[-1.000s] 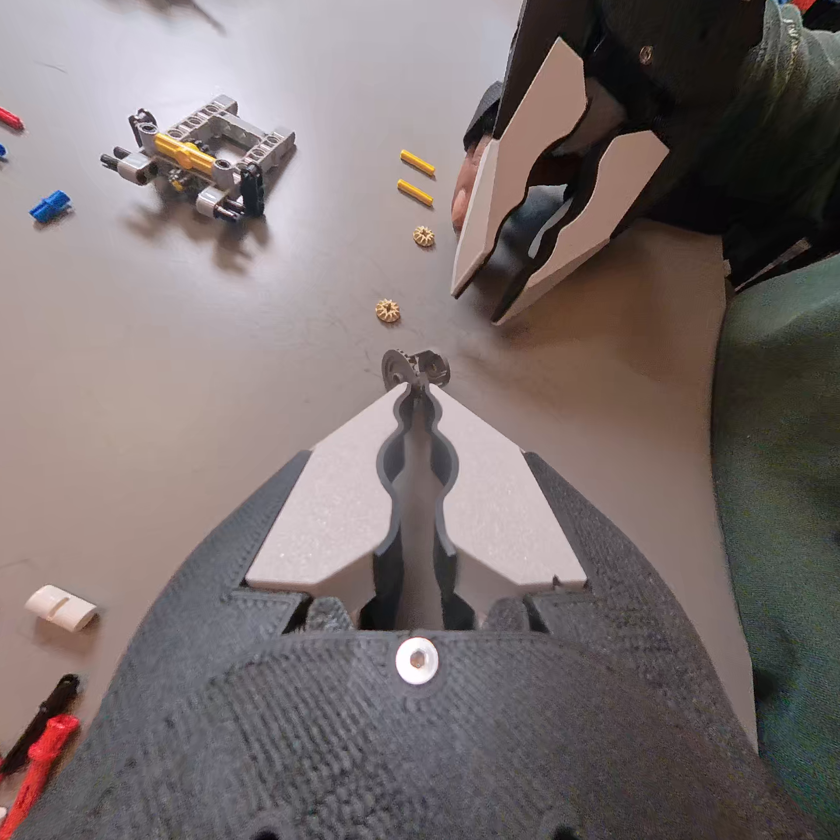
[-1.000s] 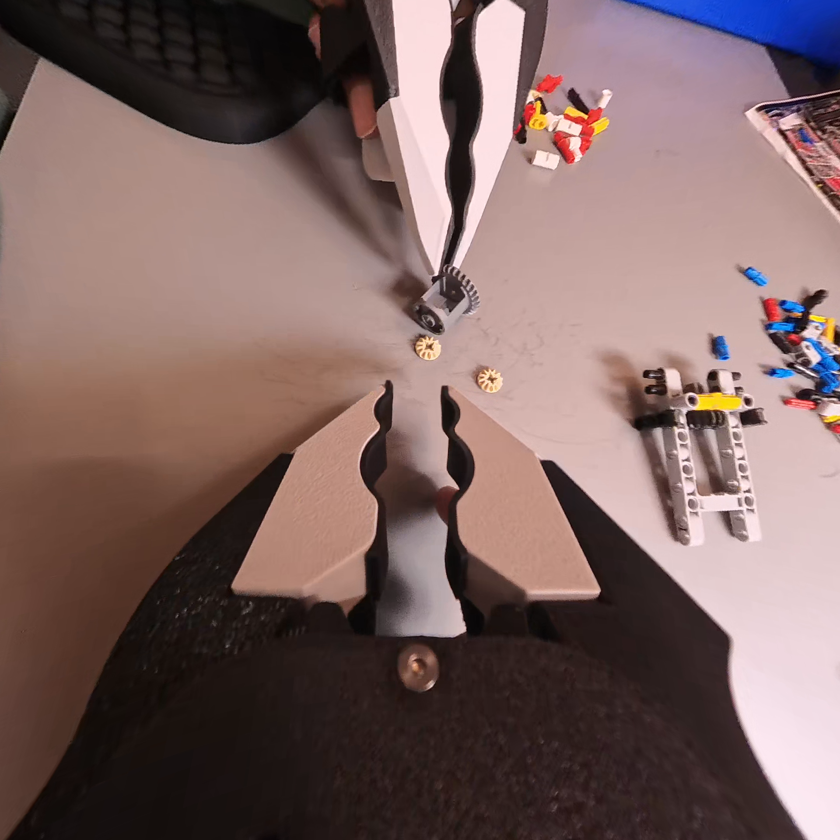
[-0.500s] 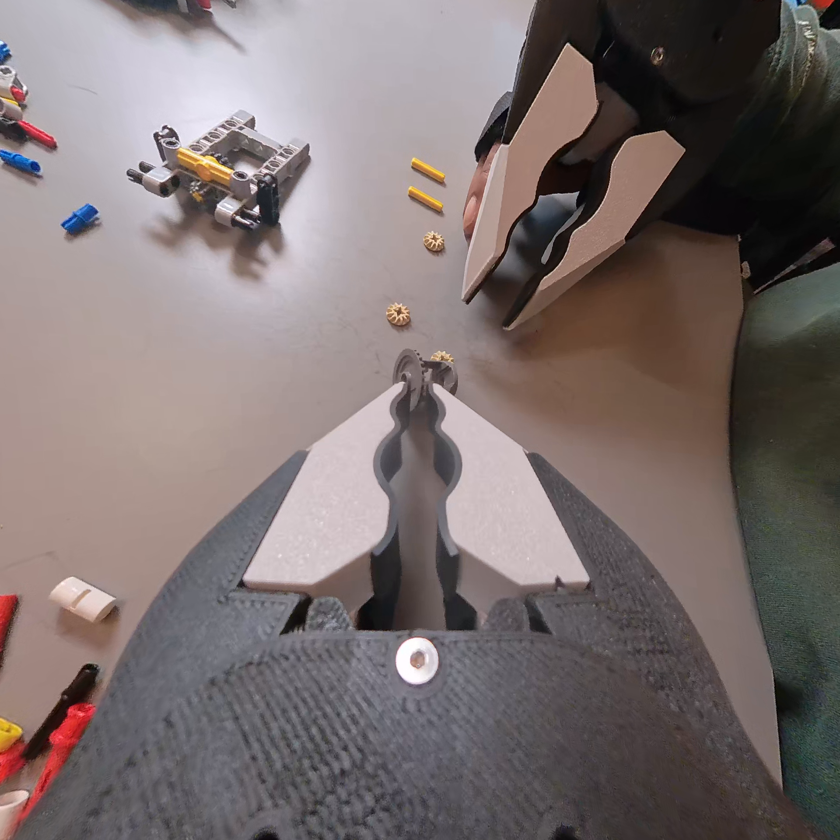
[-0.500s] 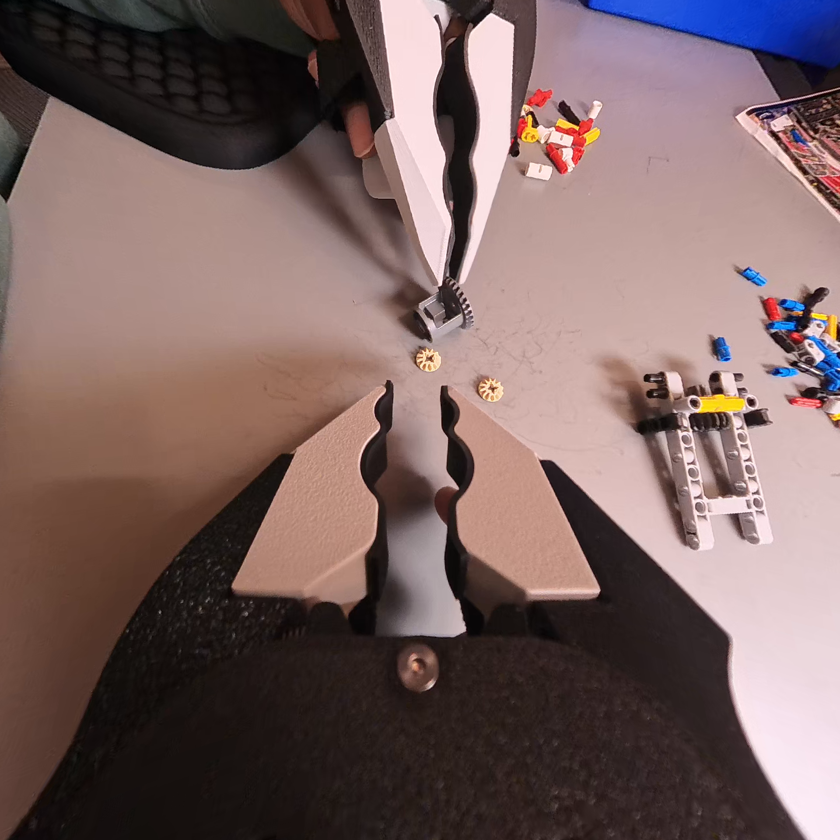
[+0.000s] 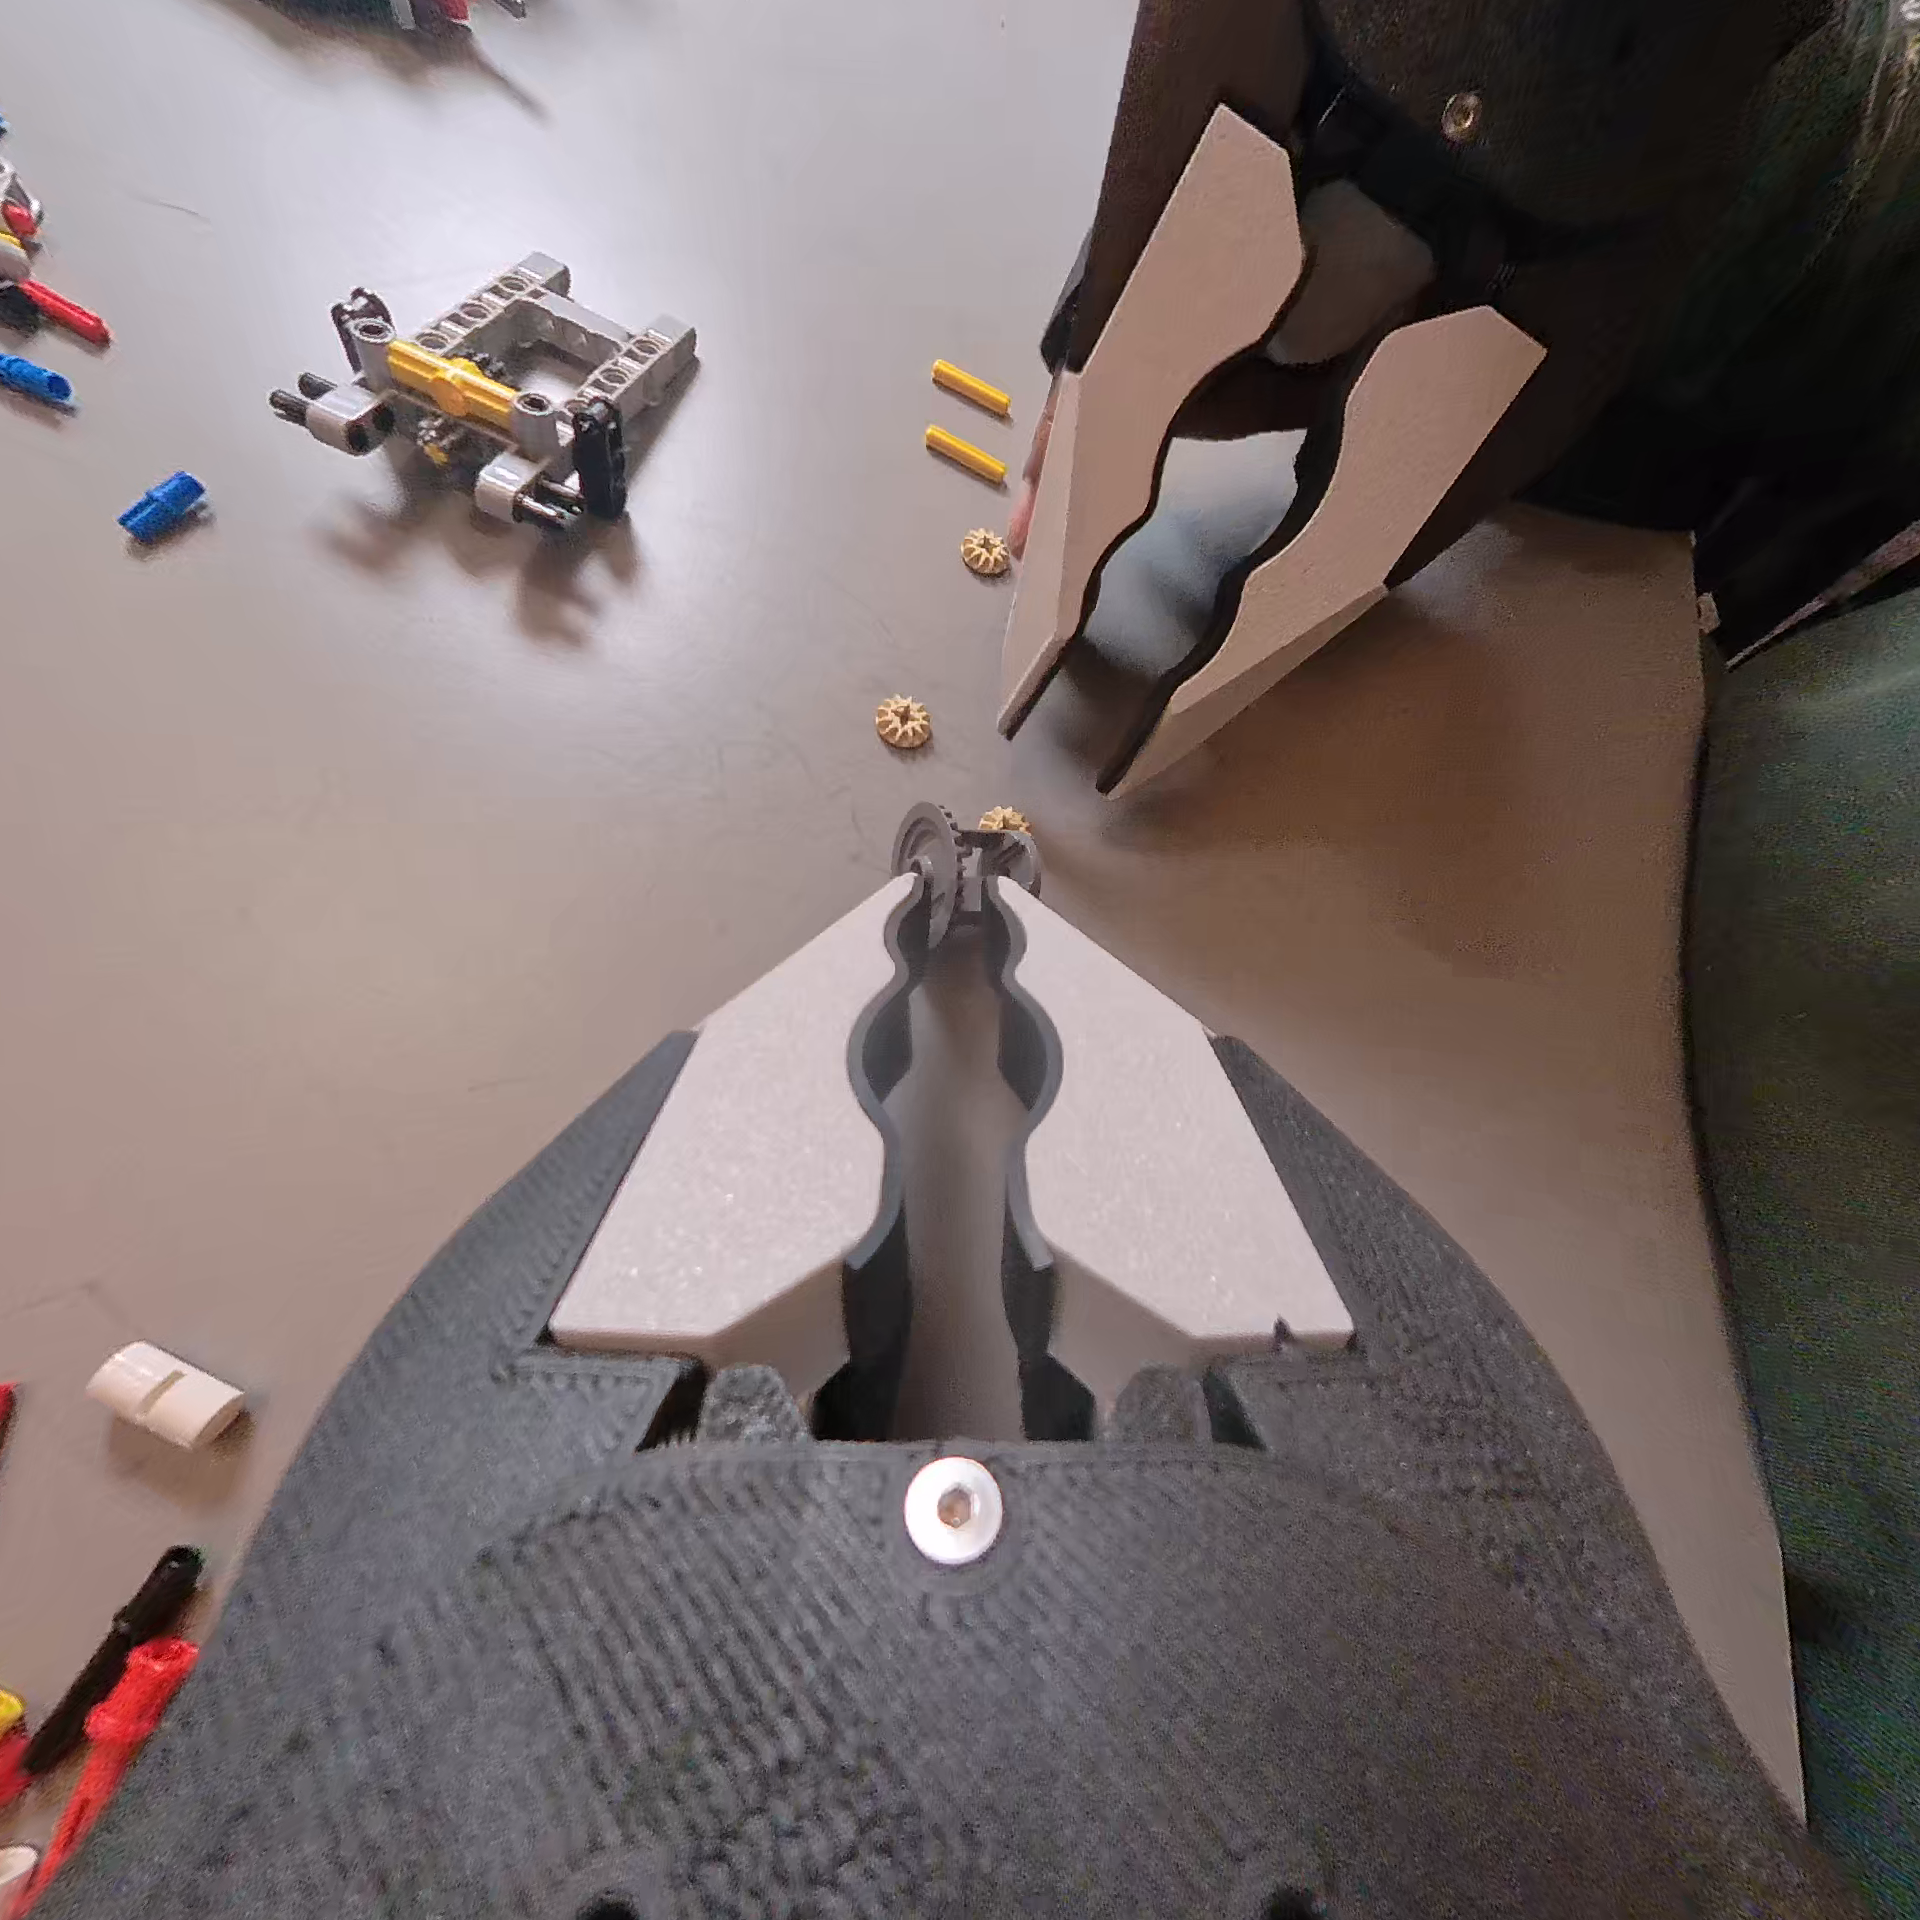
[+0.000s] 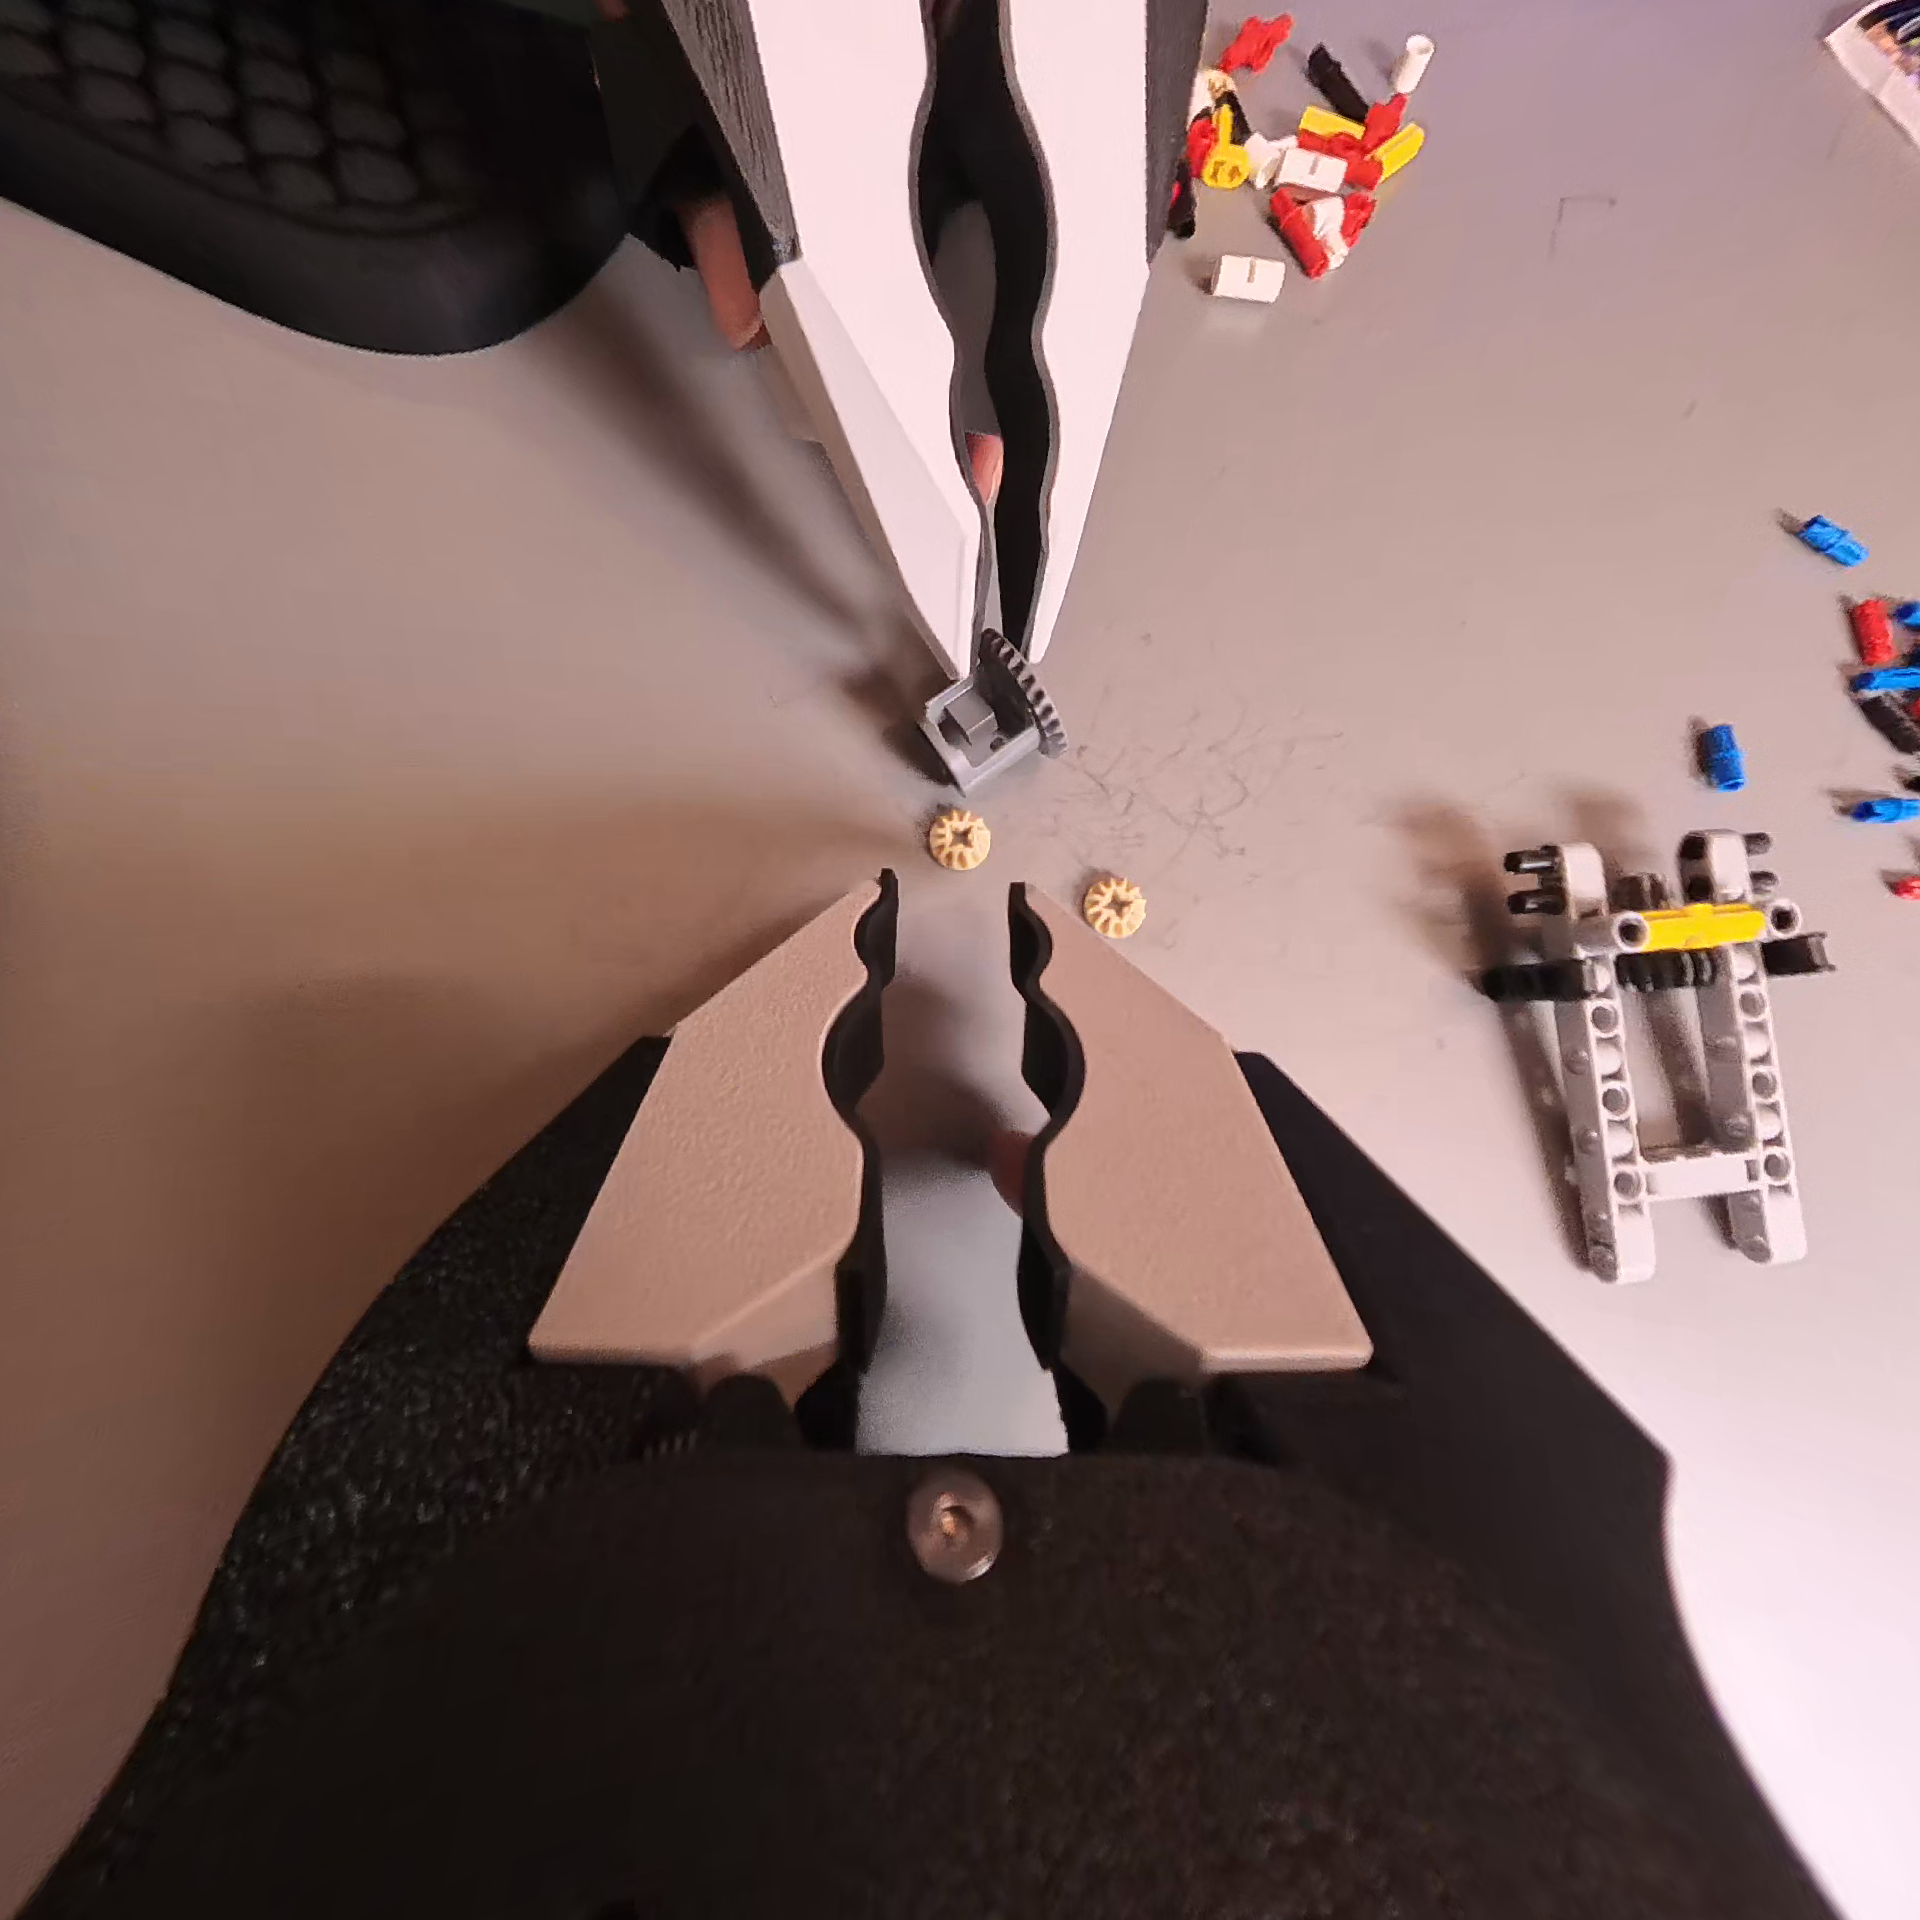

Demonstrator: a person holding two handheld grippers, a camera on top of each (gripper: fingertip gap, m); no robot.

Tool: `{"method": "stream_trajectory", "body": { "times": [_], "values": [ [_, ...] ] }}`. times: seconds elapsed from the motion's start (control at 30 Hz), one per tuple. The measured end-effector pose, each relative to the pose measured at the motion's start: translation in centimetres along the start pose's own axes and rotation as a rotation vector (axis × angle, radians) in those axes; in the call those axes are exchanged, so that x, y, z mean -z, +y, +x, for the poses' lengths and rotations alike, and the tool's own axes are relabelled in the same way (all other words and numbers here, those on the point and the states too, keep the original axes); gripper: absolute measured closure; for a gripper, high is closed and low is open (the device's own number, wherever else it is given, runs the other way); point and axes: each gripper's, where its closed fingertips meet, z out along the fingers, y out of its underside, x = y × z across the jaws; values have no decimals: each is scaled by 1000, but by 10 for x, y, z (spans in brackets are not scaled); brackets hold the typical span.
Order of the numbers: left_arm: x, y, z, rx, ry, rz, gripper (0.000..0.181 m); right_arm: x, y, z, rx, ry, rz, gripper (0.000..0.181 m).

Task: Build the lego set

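The left hand-held gripper (image 5: 961, 883) is closed on a dark grey plastic gear housing with a toothed ring (image 5: 961, 857), pinched at the very tips of its two pale grey fingers. From the right wrist camera the same left hand-held gripper (image 6: 1003, 634) comes down steeply from above, and the gear housing (image 6: 992, 722) sits at the surface of the grey counter (image 6: 416, 623); whether it rests on the counter or hangs just above it cannot be told.

The right hand-held gripper (image 6: 948, 894) stands open with nothing between its fingers, its tips near the gear housing. In the left wrist camera this right hand-held gripper (image 5: 1060, 758) points down at the counter (image 5: 520, 935), just beyond the gear housing and to its right.

Three small tan bevel gears lie flat around the gear housing. One tan gear (image 6: 958, 836) lies between the housing and the right gripper's tips; a second tan gear (image 6: 1114, 906) lies just beside the right gripper's right fingertip. A third tan gear (image 5: 983, 551) lies farther from the housing, close to two short yellow axle rods (image 5: 968, 422) that lie side by side.

A partly built grey beam frame with a yellow crosspiece and black pins (image 6: 1662, 1039) lies well apart from the gear housing, to its right in the right wrist camera. A heap of red, yellow, white and black loose pieces (image 6: 1304, 156) lies beyond the housing, past the left gripper. Blue and red pins (image 6: 1870, 665) are scattered beyond the frame. A white curved piece (image 5: 166, 1392) lies alone beside the left gripper's black body.
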Motion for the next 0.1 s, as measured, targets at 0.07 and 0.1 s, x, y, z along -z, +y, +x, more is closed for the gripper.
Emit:
{"method": "stream_trajectory", "body": {
  "times": [0.07,0.1],
  "values": [
    [-1,1,1,-5,-1,-4,173,-2,-2,-1,5,-19,-32,160],
    [-1,2,1,-9,-4,-9,173,-3,-3,-1,6,-31,-49,158]
  ]
}}
